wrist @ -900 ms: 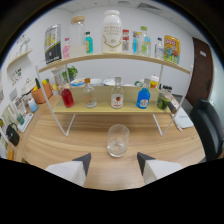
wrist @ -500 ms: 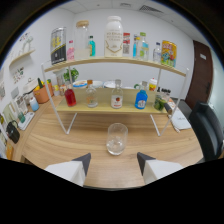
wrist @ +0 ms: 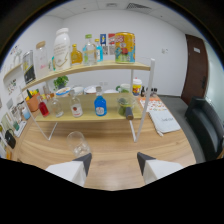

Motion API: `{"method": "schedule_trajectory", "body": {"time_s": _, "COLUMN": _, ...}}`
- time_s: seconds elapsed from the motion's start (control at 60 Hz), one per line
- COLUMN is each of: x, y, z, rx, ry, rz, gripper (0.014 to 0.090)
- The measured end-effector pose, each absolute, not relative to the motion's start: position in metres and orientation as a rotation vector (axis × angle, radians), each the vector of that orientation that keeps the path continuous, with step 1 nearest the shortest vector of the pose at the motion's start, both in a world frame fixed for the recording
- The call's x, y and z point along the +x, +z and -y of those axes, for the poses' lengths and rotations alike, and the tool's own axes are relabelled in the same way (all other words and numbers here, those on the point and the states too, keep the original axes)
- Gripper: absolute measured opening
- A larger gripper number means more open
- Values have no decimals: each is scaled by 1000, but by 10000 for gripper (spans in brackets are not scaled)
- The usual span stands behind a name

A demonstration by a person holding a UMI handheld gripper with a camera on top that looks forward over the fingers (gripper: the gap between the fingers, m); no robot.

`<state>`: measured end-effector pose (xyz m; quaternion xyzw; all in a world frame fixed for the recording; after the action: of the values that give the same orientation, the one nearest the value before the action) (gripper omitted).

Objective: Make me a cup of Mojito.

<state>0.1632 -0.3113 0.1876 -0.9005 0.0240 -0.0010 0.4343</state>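
Note:
An empty clear glass stands on the wooden table, just ahead of my left finger and off to its left side. My gripper is open with nothing between its fingers. Beyond it a two-level rack holds the drink items. On the lower shelf stand a red bottle, a clear bottle with a red label, a blue bottle and a dark jar. The top shelf carries a large white jug, an amber bottle and a yellow tin.
Papers lie on the table right of the rack. A dark chair stands at the far right, with a brown door behind it. More bottles and boxes crowd the left side of the table.
The view has swung to the right. The glass, which stood straight ahead between the fingers, now sits off to the left, and the rack's right end has come to the middle.

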Motion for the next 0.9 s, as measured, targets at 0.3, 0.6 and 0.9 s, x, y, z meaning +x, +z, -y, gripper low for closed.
{"method": "schedule_trajectory", "body": {"time_s": 0.3, "x": 201, "y": 195, "z": 210, "rx": -2225, "ry": 33, "rz": -48, "gripper": 847}}
{"method": "schedule_trajectory", "body": {"time_s": 0.6, "x": 215, "y": 163, "z": 168, "rx": -2303, "ry": 32, "rz": -67, "gripper": 575}}
{"method": "schedule_trajectory", "body": {"time_s": 0.9, "x": 215, "y": 161, "z": 160, "rx": -2312, "ry": 58, "rz": -96, "gripper": 177}}
